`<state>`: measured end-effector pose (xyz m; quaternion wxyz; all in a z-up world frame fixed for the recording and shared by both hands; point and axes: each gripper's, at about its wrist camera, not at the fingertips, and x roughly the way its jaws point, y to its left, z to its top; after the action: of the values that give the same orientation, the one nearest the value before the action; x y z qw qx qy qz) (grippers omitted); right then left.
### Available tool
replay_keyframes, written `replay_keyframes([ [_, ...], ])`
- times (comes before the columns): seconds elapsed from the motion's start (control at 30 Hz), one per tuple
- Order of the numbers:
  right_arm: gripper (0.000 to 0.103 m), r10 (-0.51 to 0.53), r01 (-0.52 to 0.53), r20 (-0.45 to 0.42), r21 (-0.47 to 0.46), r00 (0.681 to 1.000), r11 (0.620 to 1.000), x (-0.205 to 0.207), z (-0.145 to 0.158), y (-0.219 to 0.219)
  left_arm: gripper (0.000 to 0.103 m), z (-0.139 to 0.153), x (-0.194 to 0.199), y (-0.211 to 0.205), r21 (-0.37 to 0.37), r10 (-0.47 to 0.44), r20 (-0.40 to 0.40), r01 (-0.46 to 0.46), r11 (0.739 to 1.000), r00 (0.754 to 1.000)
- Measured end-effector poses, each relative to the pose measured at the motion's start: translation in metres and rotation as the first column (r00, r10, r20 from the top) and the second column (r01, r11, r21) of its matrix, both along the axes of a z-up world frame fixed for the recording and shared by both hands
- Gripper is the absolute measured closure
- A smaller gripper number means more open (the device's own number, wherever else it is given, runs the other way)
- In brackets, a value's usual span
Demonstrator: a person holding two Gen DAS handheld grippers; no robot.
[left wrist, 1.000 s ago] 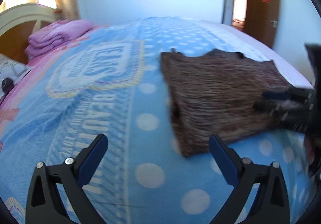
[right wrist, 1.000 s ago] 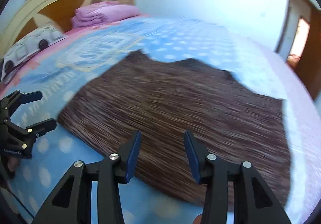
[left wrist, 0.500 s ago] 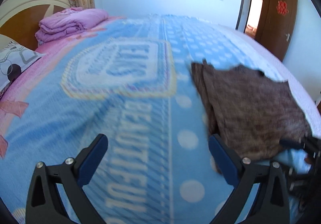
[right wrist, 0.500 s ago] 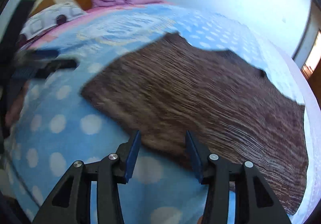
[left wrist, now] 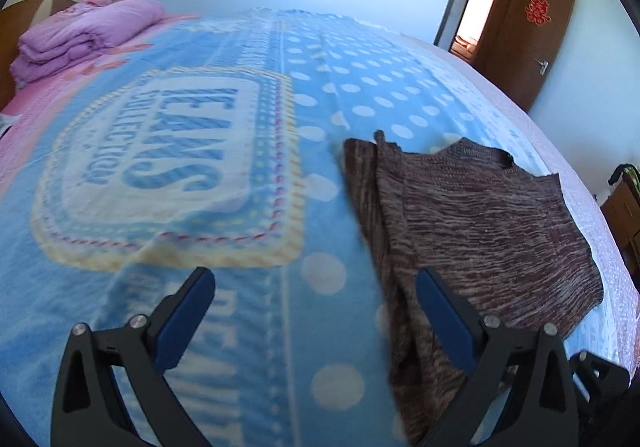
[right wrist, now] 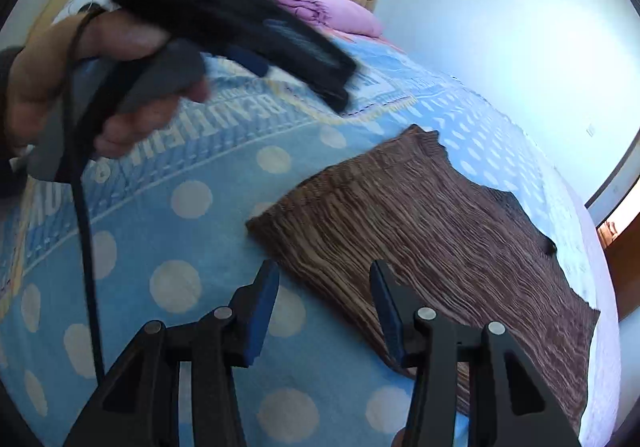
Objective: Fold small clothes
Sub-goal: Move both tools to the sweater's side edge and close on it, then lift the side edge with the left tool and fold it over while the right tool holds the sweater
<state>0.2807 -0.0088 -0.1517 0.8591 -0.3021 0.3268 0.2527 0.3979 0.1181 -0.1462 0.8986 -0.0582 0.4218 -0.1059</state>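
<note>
A brown knit garment (left wrist: 480, 215) lies flat on the blue dotted blanket (left wrist: 200, 167), with a narrow strip along its left side doubled over. My left gripper (left wrist: 314, 279) hovers wide open above the blanket, its right finger (left wrist: 440, 311) over the garment's left edge and nothing between the pads. In the right wrist view the garment (right wrist: 420, 231) spreads to the right. My right gripper (right wrist: 325, 271) is partly open above its near corner, pinching nothing. A hand (right wrist: 80, 87) holds the left gripper (right wrist: 240, 27) close by at the upper left.
A folded pink quilt (left wrist: 84, 35) rests by the headboard at the far left. A brown door (left wrist: 528, 31) stands open at the back right. A black cable (right wrist: 84, 227) hangs from the left gripper's handle. The bed's right edge (left wrist: 592, 207) runs just beyond the garment.
The left view has swung left, so the garment now sits further right under the right finger. The right view has rolled and shifted left; the left gripper and hand now loom at its upper left.
</note>
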Motion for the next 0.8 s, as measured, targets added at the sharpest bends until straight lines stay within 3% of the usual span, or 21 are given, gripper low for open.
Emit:
replay_keyframes([
  [0.33,0.055,-0.037,0.038,0.027,-0.006,0.999,0.999,0.013,-0.003,0.008,0.016,-0.01,0.055,-0.037,-0.062,-0.125,-0.056,0.121,0.991,0.991],
  [0.4,0.059,-0.047,0.047,0.024,0.002,0.999,0.999,0.015,-0.005,0.009,0.026,-0.013,0.064,-0.044,-0.057,-0.135,-0.062,0.132,0.99,0.989],
  [0.53,0.065,-0.043,0.044,0.046,-0.014,0.998,0.999,0.011,-0.01,0.014,0.026,-0.017,0.076,-0.056,-0.014,-0.147,-0.065,0.147,0.989,0.987],
  [0.57,0.067,-0.038,0.039,0.048,-0.019,0.998,0.999,0.009,-0.01,0.016,0.03,-0.018,0.077,-0.057,-0.016,-0.147,-0.062,0.146,0.989,0.987],
  [0.63,0.079,-0.022,0.023,0.054,-0.029,0.998,0.999,0.004,-0.011,0.019,0.057,-0.02,0.079,-0.057,-0.031,-0.157,-0.061,0.156,0.987,0.986],
  [0.67,0.085,-0.008,0.009,0.049,-0.031,0.999,0.999,0.003,-0.011,0.02,0.083,-0.021,0.08,-0.056,-0.061,-0.178,-0.075,0.173,0.983,0.981],
  [0.7,0.092,0.005,-0.004,0.044,-0.033,0.999,0.999,0.001,-0.012,0.022,0.087,-0.022,0.081,-0.055,-0.083,-0.184,-0.086,0.177,0.981,0.979],
  [0.8,0.095,0.011,-0.01,0.041,-0.026,0.999,1.0,-0.003,-0.012,0.022,0.092,-0.018,0.078,-0.055,-0.069,-0.169,-0.089,0.163,0.984,0.982],
])
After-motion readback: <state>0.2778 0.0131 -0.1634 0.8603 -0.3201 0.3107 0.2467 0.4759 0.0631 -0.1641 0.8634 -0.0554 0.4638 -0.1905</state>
